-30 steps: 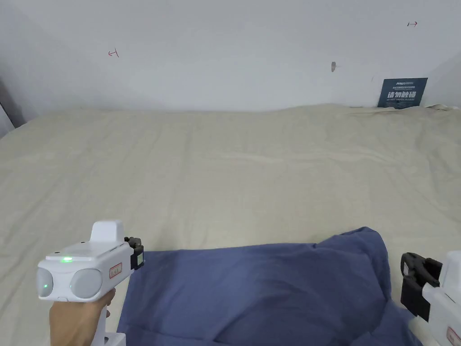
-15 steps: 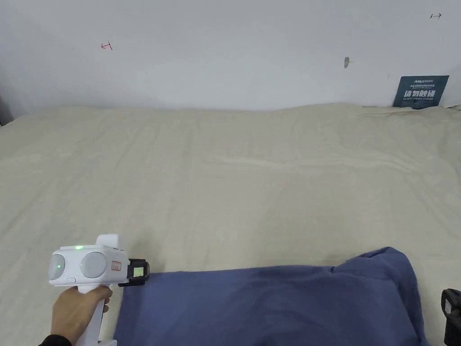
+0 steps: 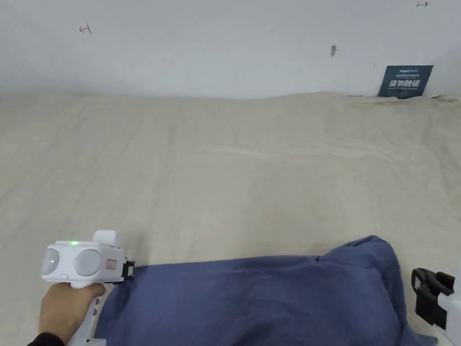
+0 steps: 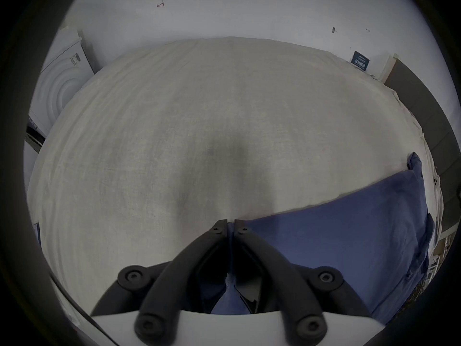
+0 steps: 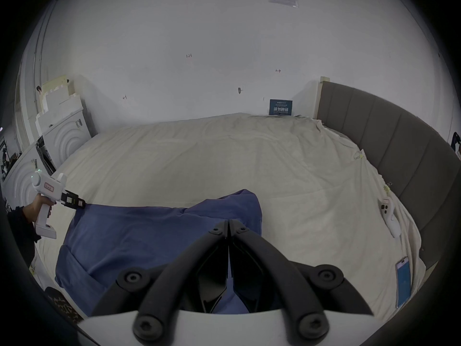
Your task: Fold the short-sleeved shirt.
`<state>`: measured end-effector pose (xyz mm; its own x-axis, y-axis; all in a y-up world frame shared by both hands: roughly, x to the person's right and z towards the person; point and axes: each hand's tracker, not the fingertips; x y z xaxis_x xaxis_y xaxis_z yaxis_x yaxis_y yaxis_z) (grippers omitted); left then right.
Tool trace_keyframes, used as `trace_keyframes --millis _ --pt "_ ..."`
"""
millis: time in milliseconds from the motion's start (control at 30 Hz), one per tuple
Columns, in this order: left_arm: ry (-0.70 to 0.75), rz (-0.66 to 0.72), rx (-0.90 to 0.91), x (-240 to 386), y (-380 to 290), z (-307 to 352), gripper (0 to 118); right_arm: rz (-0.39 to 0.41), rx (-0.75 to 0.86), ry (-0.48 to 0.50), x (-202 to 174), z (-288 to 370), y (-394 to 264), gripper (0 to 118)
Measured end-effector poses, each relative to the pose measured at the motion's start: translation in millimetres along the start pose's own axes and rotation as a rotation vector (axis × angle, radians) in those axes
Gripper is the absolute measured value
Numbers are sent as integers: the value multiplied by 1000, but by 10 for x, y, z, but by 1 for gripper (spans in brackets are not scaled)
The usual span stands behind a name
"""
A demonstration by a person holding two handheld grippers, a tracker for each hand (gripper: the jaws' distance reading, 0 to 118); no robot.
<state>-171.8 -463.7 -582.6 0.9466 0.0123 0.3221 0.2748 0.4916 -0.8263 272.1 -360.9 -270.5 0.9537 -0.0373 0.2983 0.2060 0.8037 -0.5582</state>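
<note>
A blue short-sleeved shirt (image 3: 252,302) lies on the near part of a beige bed sheet (image 3: 247,171), its far edge pulled straight from left to right. My left gripper (image 3: 132,269) is shut on the shirt's far left corner, low over the sheet. A thin line of blue cloth shows between its closed jaws in the left gripper view (image 4: 230,223). My right gripper (image 3: 418,281) stands at the shirt's right side. In the right gripper view its jaws (image 5: 228,223) are closed, with blue cloth bunched behind the tips. The shirt's (image 5: 139,231) far right corner humps up.
The bed runs far back to a white wall with a dark blue sign (image 3: 405,81). A grey padded headboard (image 5: 399,151) lines the right side. A phone (image 5: 403,284) and a white device (image 5: 389,216) lie by the right edge. White foam panels (image 5: 64,136) stand at the left.
The head camera shifted. My left gripper levelled out and sank toward the sheet with the shirt's corner. My right gripper dropped nearly out of the picture, then came back up at the right.
</note>
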Motion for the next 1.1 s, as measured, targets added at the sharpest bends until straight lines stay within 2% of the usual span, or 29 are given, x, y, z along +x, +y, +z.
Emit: trace_keyframes --millis 67,167,200,233,267,333,367,533,700,767,833,867,900,933,1000,1100 --pt "-56 5 28 5 -9 139 0 -13 -19 4 75 -196 74 0" --pt "-72 -33 88 65 -36 391 0 -6 -80 7 182 -578 175 0" --pt "-74 -42 103 65 -57 479 0 -27 -116 8 214 -710 199 2" --pt "-81 -43 115 70 -68 553 0 -21 -143 1 238 -847 219 10" --pt "-89 -44 133 77 -76 615 0 -27 -163 7 269 -969 230 26" --pt "-95 -48 148 91 -86 714 0 -7 -200 -22 295 -1201 230 65" --pt "-97 -56 156 100 -92 755 0 -7 -219 -19 311 -1316 233 68" --pt "-97 -69 167 107 -102 809 0 57 -288 -83 328 -1729 205 68" --pt "-90 -60 168 76 -138 798 0 41 -365 -89 391 -1981 154 66" --pt "-94 -48 165 51 -153 779 0 18 -383 -88 398 -2022 115 57" --pt "-92 -49 163 48 -173 778 0 20 -387 -69 393 -2020 86 30" --pt "-89 -51 160 45 -180 775 0 21 -376 -60 370 -1981 82 21" --pt "-85 -51 160 40 -193 778 0 22 -361 -58 345 -1941 90 21" --pt "-84 -49 160 31 -201 781 0 23 -356 -59 322 -1892 102 2" --pt "-82 -40 161 22 -217 796 0 31 -330 -27 302 -1782 139 2" --pt "-68 -19 174 -9 -266 832 0 62 -270 -38 307 -1553 227 1"
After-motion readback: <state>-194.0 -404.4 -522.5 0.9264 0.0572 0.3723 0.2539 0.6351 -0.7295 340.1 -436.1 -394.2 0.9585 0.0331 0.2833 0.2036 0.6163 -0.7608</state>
